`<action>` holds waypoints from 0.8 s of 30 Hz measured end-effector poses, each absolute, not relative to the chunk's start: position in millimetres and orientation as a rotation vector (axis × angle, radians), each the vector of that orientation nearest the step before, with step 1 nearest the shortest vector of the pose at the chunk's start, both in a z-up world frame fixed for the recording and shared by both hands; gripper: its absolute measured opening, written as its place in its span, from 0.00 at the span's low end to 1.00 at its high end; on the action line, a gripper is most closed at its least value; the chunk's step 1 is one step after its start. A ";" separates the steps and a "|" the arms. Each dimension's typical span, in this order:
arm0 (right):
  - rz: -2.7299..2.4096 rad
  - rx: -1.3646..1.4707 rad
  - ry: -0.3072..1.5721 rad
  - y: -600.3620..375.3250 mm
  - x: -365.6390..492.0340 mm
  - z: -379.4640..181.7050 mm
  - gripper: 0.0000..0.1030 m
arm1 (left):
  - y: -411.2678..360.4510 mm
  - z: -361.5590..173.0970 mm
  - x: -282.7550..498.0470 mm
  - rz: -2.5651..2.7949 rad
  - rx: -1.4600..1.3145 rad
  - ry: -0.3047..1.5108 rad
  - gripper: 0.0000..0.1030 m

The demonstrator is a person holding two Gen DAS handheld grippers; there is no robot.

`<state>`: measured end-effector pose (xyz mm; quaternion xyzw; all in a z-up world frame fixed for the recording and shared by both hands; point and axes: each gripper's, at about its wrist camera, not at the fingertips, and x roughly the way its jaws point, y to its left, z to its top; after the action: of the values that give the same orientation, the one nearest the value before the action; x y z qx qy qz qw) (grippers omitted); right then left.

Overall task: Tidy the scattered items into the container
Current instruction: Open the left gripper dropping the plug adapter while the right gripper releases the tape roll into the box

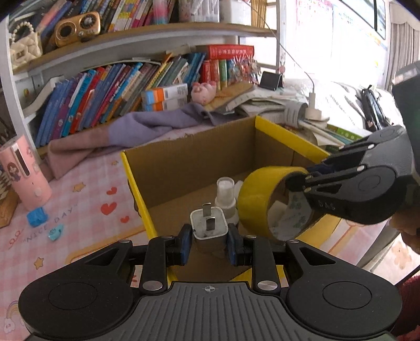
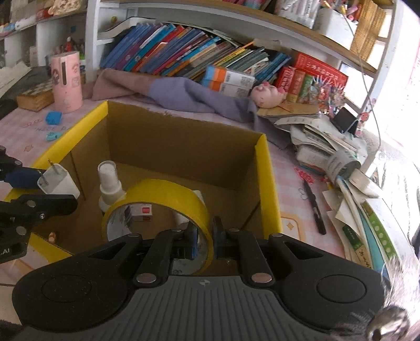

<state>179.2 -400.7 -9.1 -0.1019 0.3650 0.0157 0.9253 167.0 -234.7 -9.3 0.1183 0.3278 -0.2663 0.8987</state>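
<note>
Left wrist view: left gripper (image 1: pixel 209 242) pinches a white charger plug (image 1: pixel 209 227) over the cardboard box (image 1: pixel 183 154).
Right gripper (image 2: pixel 204 240): clamped on the wall of a yellow tape roll (image 2: pixel 157 207), above the box floor.
Inside: spray bottle (image 2: pixel 109 187) stands upright.
Risk: the dropped roll may topple the bottle; the grippers crowd together and may collide.
Beyond: blue eraser (image 1: pixel 37 216) on the mat, unpacked.

Lighting: daylight from the window (image 1: pixel 341 34) at right, blown out to white glare in both views. Box (image 2: pixel 183 147) interior shaded and brown. Books (image 1: pixel 105 97) evenly lit, sharp. Fisheye bends the shelves (image 2: pixel 236 15); corners vignette black. Lower right edge of right view blurred.
</note>
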 end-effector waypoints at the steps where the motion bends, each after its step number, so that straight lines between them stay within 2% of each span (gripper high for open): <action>1: 0.035 -0.208 0.749 -401.3 180.0 -9.4 0.10 | -234.9 -9.1 167.6 -0.549 0.245 0.680 0.26; 10: 0.055 -0.176 0.767 -405.0 180.5 -13.9 0.11 | -235.1 -9.1 164.8 -0.525 0.232 0.677 0.28; 13: 0.062 -0.172 0.757 -404.5 177.3 -12.4 0.19 | -233.9 -7.7 163.4 -0.510 0.221 0.670 0.38; 15: 0.068 -0.163 0.746 -405.2 175.0 -10.6 0.28 | -233.0 -5.9 159.7 -0.520 0.203 0.660 0.56; 16: 0.073 -0.154 0.742 -405.8 173.5 -9.6 0.33 | -233.0 -4.7 157.3 -0.521 0.202 0.649 0.58; 24: 0.088 -0.124 0.708 -405.1 159.8 -2.6 0.40 | -232.0 1.3 140.5 -0.493 0.208 0.605 0.64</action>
<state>159.8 -405.1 -2.6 -0.0608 0.3462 0.0429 0.9352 140.5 -232.0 1.3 0.1010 0.2942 -0.2401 0.9196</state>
